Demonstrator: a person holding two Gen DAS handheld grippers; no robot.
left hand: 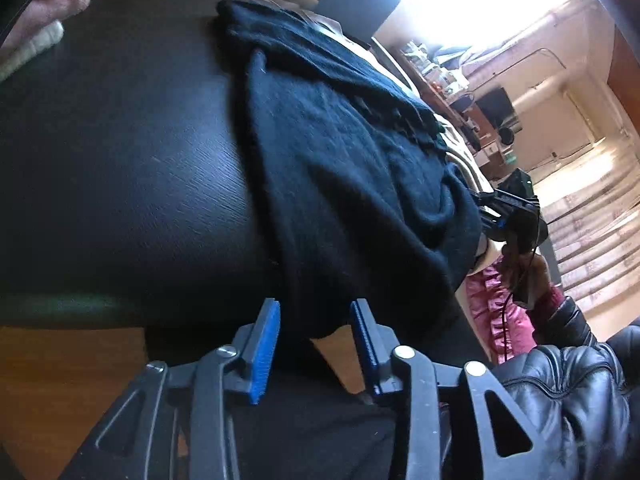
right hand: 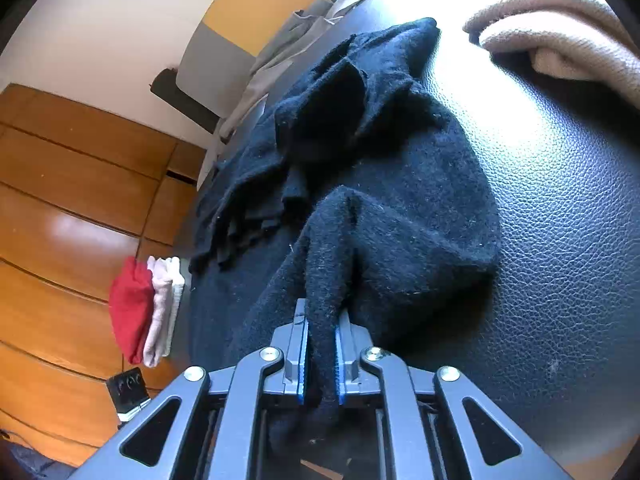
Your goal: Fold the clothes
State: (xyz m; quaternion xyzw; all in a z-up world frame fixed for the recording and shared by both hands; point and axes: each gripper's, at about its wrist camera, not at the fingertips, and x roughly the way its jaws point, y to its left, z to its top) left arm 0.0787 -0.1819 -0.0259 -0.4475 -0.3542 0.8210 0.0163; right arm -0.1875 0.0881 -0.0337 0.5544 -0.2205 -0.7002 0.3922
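— At the bottom centre of the right wrist view, what are the fingers doing?
— The right gripper (right hand: 320, 356) is clenched on a bunched fold of the black garment (right hand: 400, 184); the cloth runs up from between the blue pads onto the black tabletop (right hand: 560, 240).
— And the other one?
— Low in the left wrist view, the left gripper (left hand: 316, 340) stands released, its blue-padded fingers (left hand: 266, 344) well apart. The garment's (left hand: 340, 168) hanging edge sits between them, but neither pad presses on it.
— Where does the garment lie?
— Across the tabletop (left hand: 120, 140), draped over its near edge at the lower middle of the left view, rumpled toward the top.
— Free room?
— Bare tabletop fills the left half of the left view and the right side of the right view. A beige folded cloth (right hand: 560, 32) lies at upper right there, apart from the garment. Folded red and pale cloths (right hand: 144, 308) sit at the lower left edge.
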